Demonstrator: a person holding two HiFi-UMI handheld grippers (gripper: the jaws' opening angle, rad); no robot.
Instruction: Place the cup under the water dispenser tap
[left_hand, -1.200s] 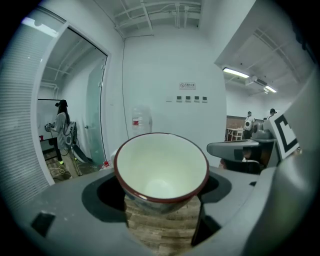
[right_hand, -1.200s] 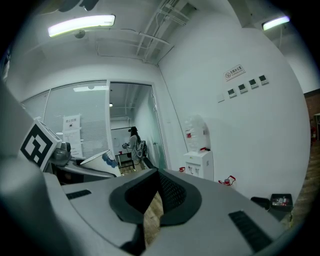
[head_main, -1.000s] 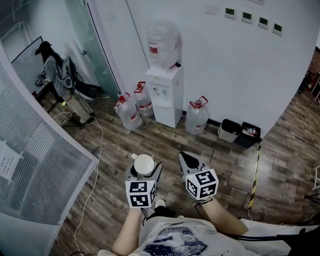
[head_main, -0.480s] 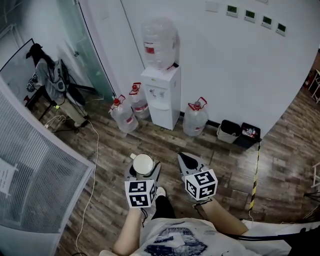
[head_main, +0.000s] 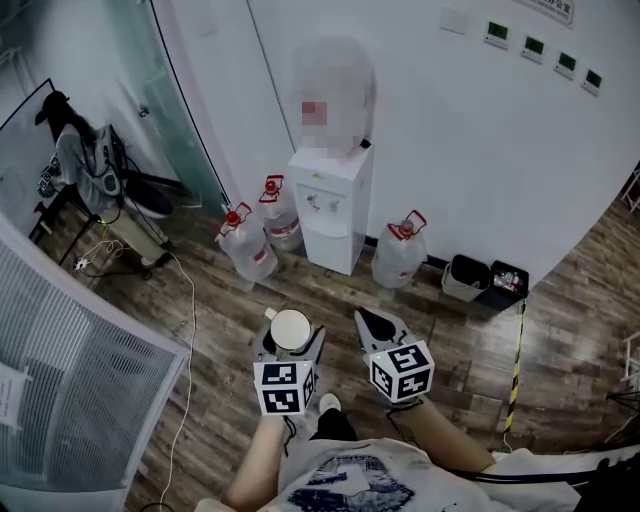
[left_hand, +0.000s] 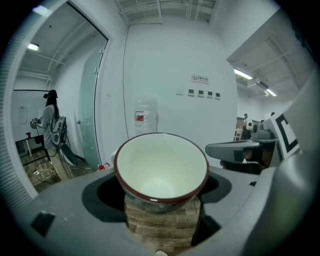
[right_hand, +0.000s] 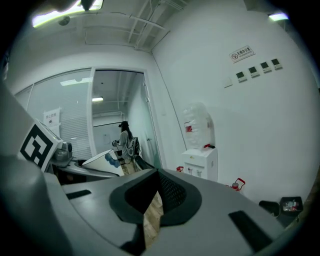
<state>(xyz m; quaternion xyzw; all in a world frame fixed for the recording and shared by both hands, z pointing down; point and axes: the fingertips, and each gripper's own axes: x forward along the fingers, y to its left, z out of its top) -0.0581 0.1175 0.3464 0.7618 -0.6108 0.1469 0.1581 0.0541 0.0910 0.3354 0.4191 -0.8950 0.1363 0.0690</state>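
The cup (left_hand: 161, 172) in the grey left gripper (head_main: 289, 348) is showing a white inside and dark red rim, its marker cube (head_main: 283, 387) is bearing black-and-white squares, and ahead a white water dispenser (head_main: 330, 205) is standing on brown wood-plank floor (head_main: 455, 335).

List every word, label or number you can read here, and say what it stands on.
No text here can be read.
Wall sign: print too small to read.
Bottle label: red, too blurred to read.
Wall panels: displays too small to read.
Paper at the head view's left edge: too small to read.
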